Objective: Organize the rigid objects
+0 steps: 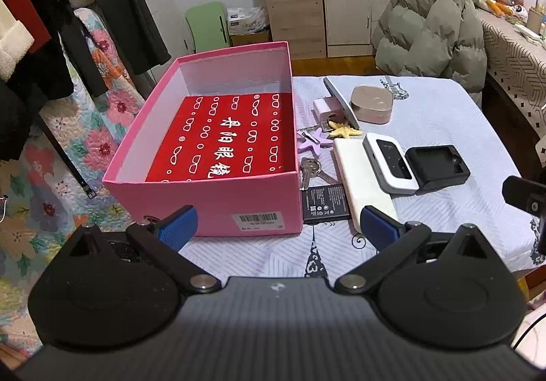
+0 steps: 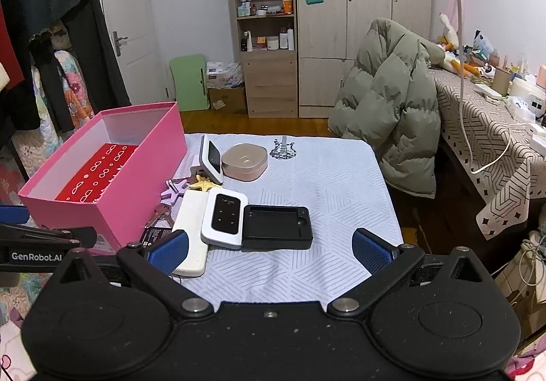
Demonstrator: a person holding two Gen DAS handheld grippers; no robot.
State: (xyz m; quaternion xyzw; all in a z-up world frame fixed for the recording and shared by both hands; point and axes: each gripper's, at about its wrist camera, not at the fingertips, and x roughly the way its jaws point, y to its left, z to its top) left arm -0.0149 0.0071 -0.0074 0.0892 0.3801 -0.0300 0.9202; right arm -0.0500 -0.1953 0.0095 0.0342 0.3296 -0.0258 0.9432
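Note:
A pink box (image 1: 211, 200) (image 2: 102, 207) with a red printed case (image 1: 225, 135) lying inside stands at the table's left. Right of it lie a black battery (image 1: 326, 203), keys (image 1: 309, 169), a purple star (image 1: 314, 140), a yellow star (image 1: 343, 130), a white bar (image 1: 361, 183) (image 2: 191, 231), a white pocket router (image 1: 389, 162) (image 2: 225, 217), a black cradle (image 1: 436, 167) (image 2: 278, 227), a beige case (image 1: 372, 103) (image 2: 244, 161) and a propped white device (image 2: 211, 157). My left gripper (image 1: 278, 227) is open before the box. My right gripper (image 2: 269, 249) is open, just short of the cradle.
The table wears a pale striped cloth (image 2: 324, 196). A chair draped with an olive puffer jacket (image 2: 389, 115) stands behind the right corner. A cluttered side table (image 2: 494, 115) is to the right, hanging clothes (image 2: 51, 23) to the left, shelves (image 2: 266, 29) at the back.

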